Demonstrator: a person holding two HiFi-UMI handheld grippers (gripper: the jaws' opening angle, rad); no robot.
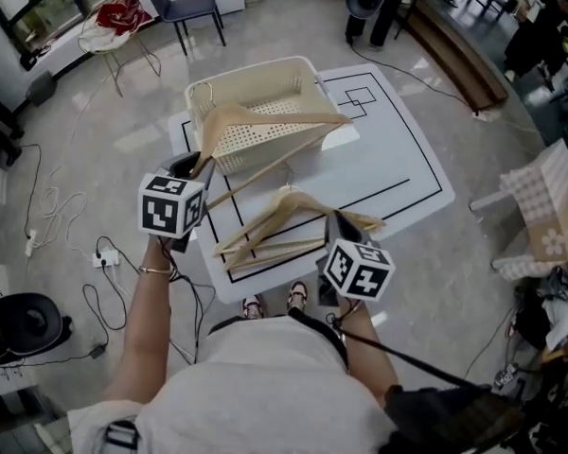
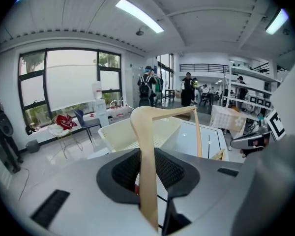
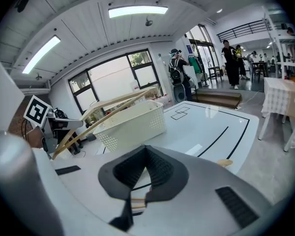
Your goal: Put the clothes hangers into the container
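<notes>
Left gripper (image 1: 201,164) pinching wooden hanger (image 1: 265,121) above container (image 1: 256,69), far-left table (image 1: 398,159) corner. Right gripper (image 1: 334,221) clamped on second hanger (image 1: 284,206), near edge. Cubes (image 1: 170,206): black square markers only.

- lifted hanger (image 1: 225,118), above the container (image 1: 251,74): near end covered by the left gripper (image 1: 197,162) and its marker cube; in the left gripper view its foot drops out of sight below the jaws.
- stacked hangers (image 1: 265,220), nearer the person than the container: right ends covered by the right gripper (image 1: 339,218).
- wood strips (image 3: 132,201) at that gripper's jaw roots: which hanger, and whether pinched, unclear.
- people (image 2: 148,87) beyond the container: too small to tell.
</notes>
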